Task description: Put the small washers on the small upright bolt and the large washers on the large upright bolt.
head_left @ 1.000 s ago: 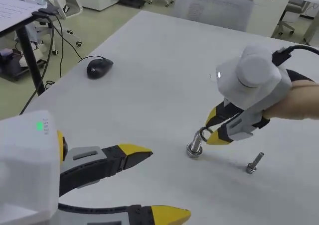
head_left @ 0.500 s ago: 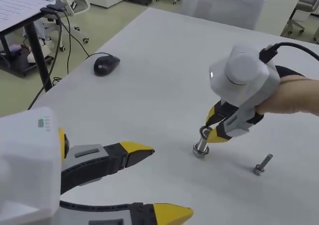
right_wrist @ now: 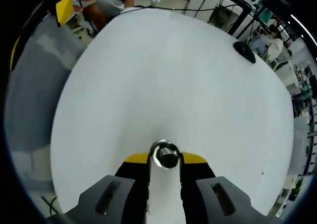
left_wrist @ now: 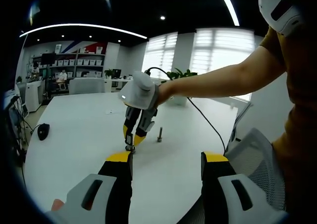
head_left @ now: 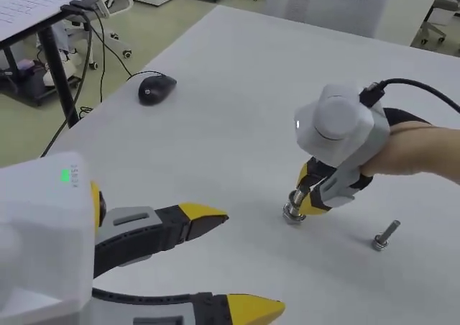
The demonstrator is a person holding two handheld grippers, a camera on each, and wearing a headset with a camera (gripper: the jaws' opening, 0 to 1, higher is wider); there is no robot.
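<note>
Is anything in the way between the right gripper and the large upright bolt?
Nothing visible. The right gripper is at the large upright bolt, its jaws flanking the bolt's top in the right gripper view. The small bolt stands apart to one side, and the mouse lies far off.

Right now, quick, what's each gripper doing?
Left gripper: jaws open, holding nothing.
Right gripper: jaws closed on a washer.
</note>
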